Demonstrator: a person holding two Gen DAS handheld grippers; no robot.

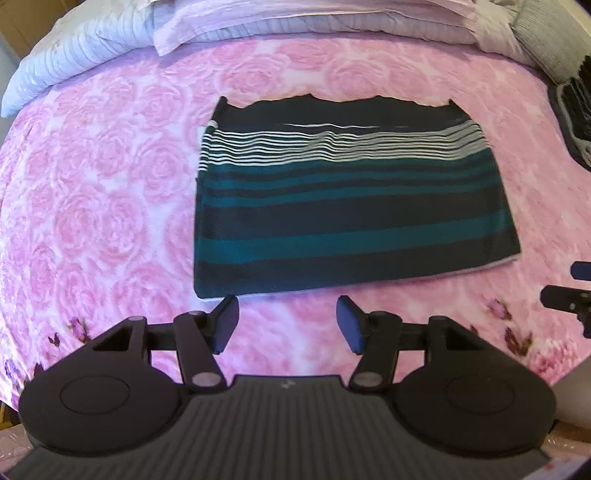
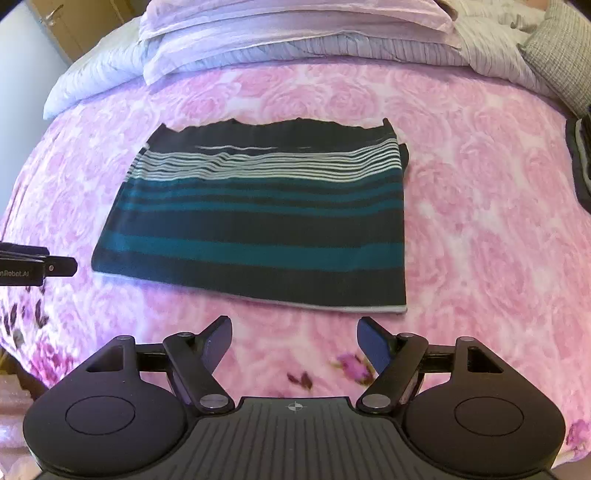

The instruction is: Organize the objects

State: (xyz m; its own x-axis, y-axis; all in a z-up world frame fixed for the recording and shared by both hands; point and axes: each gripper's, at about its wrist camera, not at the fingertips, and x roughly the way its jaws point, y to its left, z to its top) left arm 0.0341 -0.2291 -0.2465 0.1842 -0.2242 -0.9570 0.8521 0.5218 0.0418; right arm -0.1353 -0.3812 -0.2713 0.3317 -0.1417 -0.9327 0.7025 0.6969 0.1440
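Note:
A folded garment (image 1: 351,199) with dark, teal and white stripes lies flat on the pink rose-patterned bedspread (image 1: 110,206). In the right wrist view the same garment (image 2: 258,221) sits in the middle of the bedspread (image 2: 480,240). My left gripper (image 1: 287,325) hangs above the bedspread just short of the garment's near edge, open, with nothing between its fingers. My right gripper (image 2: 294,345) is likewise open and empty, near the garment's near right corner. Each gripper shows at the edge of the other's view: the right gripper (image 1: 565,295) and the left gripper (image 2: 37,267).
Folded pale quilts and pillows (image 1: 295,22) are piled along the far side of the bed. A dark item (image 1: 576,122) lies at the right edge of the bed. A grey checked cushion (image 2: 561,51) sits at the far right; a wooden door (image 2: 74,22) stands far left.

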